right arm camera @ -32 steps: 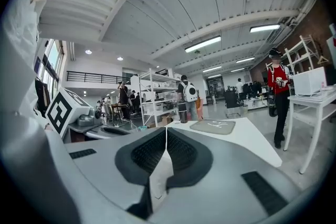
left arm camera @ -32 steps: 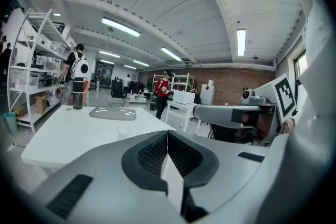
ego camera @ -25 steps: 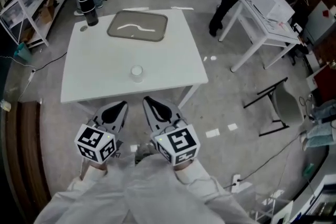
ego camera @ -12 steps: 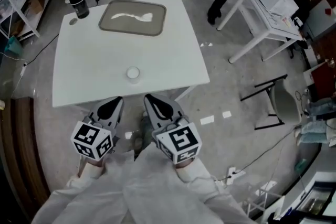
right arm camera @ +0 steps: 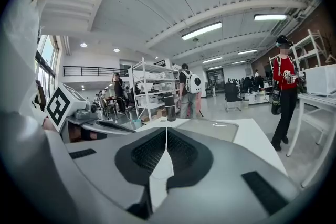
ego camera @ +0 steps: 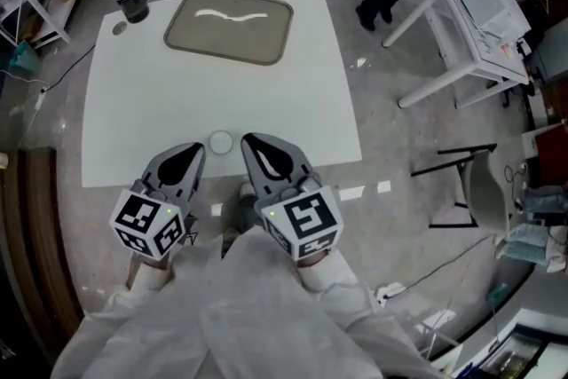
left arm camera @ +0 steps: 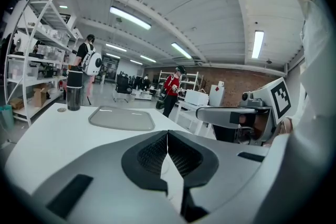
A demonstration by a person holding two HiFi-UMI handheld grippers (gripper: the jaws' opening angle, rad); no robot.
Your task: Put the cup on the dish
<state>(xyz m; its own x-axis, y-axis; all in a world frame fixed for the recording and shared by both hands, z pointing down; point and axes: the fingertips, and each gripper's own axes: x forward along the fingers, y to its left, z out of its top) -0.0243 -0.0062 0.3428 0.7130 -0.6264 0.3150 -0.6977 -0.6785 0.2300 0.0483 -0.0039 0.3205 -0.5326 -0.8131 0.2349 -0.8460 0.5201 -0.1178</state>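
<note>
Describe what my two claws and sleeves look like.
Both the left claw and right claw are smooth grey shells tapering to a point, lined with black textured pads. Each carries a white cube printed with black square markers. The sleeves are white.

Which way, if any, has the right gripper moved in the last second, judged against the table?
Yes: forward. The right gripper was short of the near edge of the table; now its tip lies over it, beside the cup.
</note>
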